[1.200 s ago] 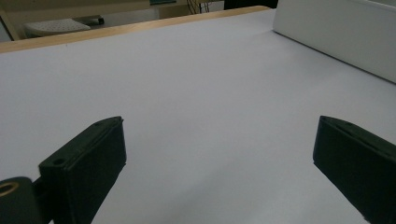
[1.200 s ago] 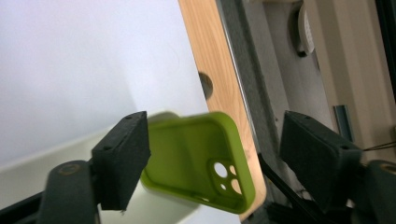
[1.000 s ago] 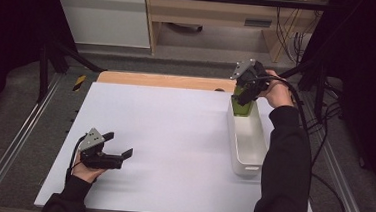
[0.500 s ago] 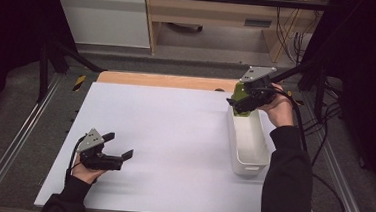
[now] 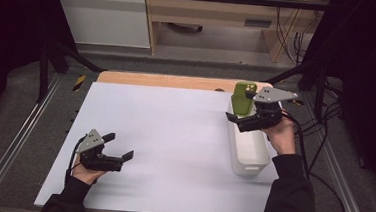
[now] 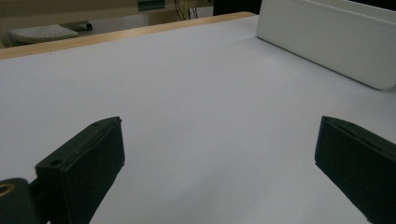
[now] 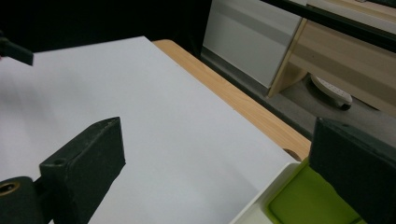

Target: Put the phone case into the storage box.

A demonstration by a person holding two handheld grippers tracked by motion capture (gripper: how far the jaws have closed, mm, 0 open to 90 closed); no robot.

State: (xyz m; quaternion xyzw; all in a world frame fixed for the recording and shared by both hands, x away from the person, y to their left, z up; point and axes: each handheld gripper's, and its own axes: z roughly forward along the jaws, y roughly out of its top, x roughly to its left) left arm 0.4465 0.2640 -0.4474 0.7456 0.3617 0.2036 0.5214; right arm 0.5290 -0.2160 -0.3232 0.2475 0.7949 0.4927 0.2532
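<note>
My right claw point(image 5: 236, 120) hangs over the far end of the white bin point(image 5: 251, 153), which stands along the right edge of the surface point(image 5: 174, 135). Its jaws are spread wide with nothing between them. The green phone point(image 5: 243, 97) stands upright in the far end of the bin, leaning at the bin's far wall, just beside my right claw and apart from its jaws. In the right gripper view the phone's green face point(image 7: 313, 203) lies low at the right, inside the bin's white rim, and the wooden far edge of the surface runs past behind it.

My left claw point(image 5: 118, 147) rests near the near-left corner of the surface, well apart from the bin. Its jaws are also spread apart and empty, pointing across the bare white top toward the bin's long side point(image 6: 327, 42).
</note>
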